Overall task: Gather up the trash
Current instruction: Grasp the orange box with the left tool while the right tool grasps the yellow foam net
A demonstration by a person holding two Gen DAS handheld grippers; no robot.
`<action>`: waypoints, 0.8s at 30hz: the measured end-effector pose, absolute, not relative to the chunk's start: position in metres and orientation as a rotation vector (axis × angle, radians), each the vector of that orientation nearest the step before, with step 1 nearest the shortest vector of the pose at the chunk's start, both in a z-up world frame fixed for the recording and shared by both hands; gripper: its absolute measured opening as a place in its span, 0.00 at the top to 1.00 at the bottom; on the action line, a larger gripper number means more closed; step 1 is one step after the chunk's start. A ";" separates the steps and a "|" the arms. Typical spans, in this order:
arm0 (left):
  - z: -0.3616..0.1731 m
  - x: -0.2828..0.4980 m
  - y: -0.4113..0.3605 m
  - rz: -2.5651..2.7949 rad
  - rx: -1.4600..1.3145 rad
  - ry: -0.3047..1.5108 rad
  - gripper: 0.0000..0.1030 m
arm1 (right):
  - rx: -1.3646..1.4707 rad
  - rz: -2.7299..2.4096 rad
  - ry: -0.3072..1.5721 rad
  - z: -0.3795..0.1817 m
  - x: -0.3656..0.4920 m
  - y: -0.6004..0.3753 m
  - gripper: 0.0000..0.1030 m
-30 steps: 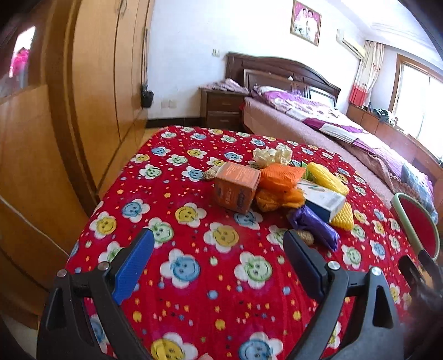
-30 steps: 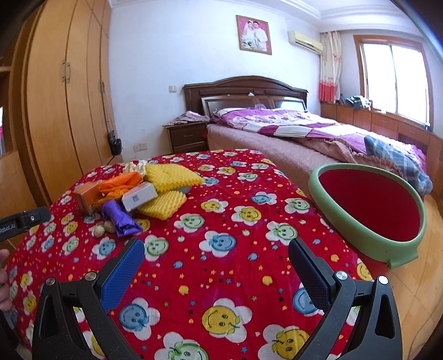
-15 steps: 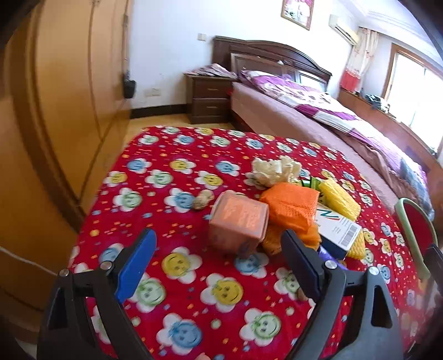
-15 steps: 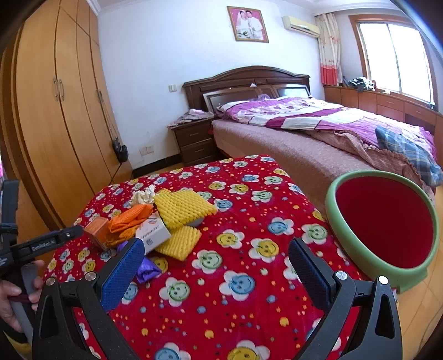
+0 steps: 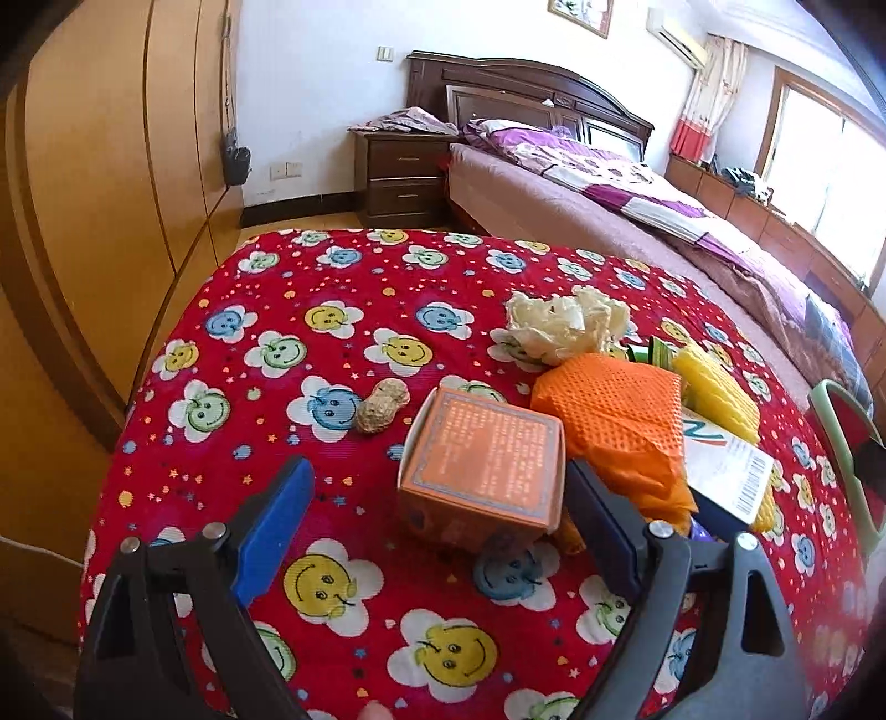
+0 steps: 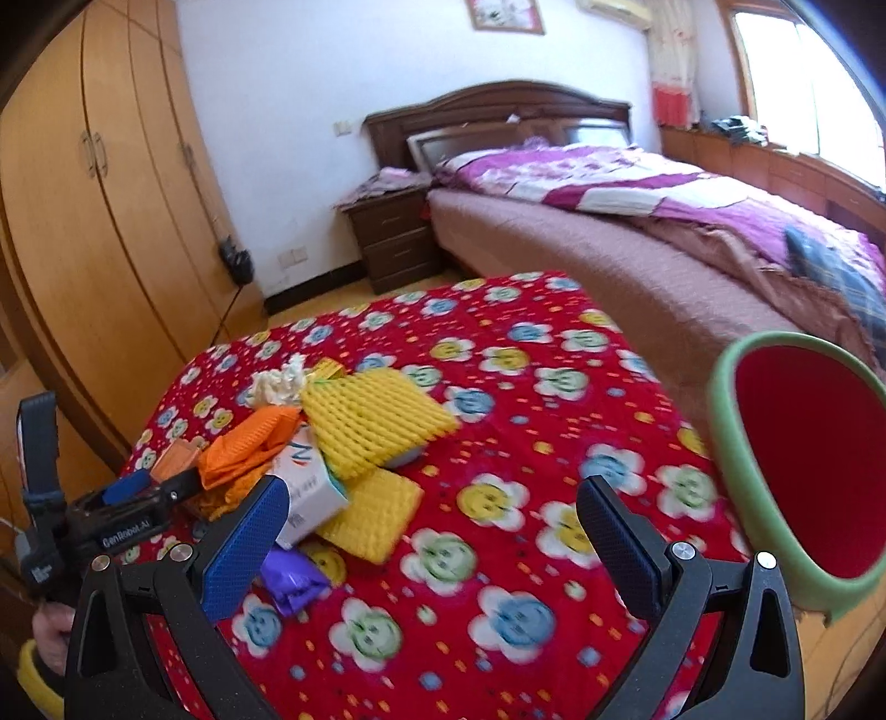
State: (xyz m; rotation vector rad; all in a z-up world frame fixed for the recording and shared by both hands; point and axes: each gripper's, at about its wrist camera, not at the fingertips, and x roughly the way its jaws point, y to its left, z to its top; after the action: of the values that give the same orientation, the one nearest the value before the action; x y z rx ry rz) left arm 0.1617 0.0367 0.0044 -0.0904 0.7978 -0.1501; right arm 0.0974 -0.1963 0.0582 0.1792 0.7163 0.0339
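Reaching toward the orange box (image 5: 480, 462), the left gripper (image 5: 437, 518) has its jaws spread wide, just closing a little, not yet squeezing it. The box looks light, stiff cardboard, so its flat sides are best to pinch. The right gripper (image 6: 437, 540) is spread too, holding nothing.

Bedroom background behind the worktop

A wardrobe (image 5: 111, 183) is seen at the left, a nightstand (image 5: 407, 180) beside a bed (image 6: 637, 232) with a purple quilt (image 6: 692, 194); a framed picture (image 6: 505, 15) is hung on the wall, and a window (image 5: 830, 183) is lit at the right.
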 end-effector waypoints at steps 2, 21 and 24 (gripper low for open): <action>0.003 0.164 0.041 -0.161 -0.126 0.806 0.16 | 0.162 0.053 0.733 0.057 0.114 -0.190 0.00; -0.005 0.166 0.043 -0.238 -0.202 0.832 0.45 | 0.254 0.163 0.825 0.020 0.174 -0.182 0.70; 0.001 0.159 0.040 -0.238 -0.182 0.814 0.46 | 0.268 0.161 0.811 0.022 0.166 -0.184 0.77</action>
State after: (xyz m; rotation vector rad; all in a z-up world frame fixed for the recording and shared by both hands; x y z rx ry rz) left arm 0.1594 0.0402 0.0006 -0.1822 0.8140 -0.2381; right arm 0.1663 -0.1844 0.0220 0.2675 0.8110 0.1613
